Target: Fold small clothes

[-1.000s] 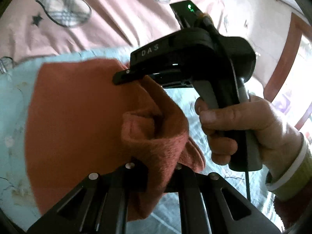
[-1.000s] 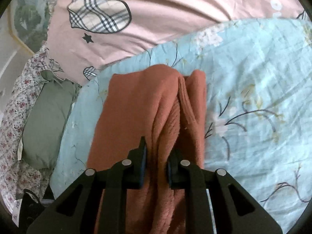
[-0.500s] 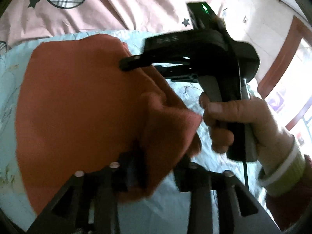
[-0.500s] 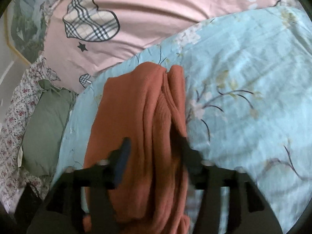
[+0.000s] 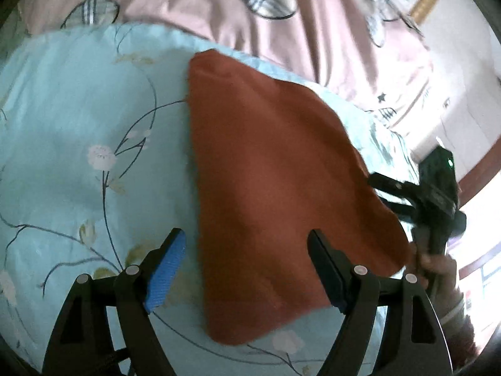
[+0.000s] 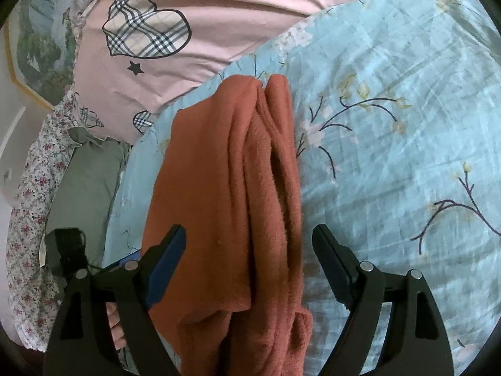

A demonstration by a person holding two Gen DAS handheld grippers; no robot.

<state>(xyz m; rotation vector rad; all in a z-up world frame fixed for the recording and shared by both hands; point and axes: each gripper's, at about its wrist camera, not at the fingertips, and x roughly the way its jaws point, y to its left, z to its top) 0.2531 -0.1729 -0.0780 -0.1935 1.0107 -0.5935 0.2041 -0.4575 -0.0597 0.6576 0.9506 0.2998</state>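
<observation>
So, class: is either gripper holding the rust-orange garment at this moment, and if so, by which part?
Nothing is held. The left gripper and right gripper both have their jaws spread wide, and the rust-orange garment lies loose on the blue floral sheet.

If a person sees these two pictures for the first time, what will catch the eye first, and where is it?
The rust-orange garment stands out first, lying folded in the middle of the light blue floral sheet; the right wrist view shows its layered edges. Next come the two open grippers, the left gripper and the right gripper, each with its fingers spread on either side of the garment. Behind lies a pink quilt with plaid hearts.
</observation>
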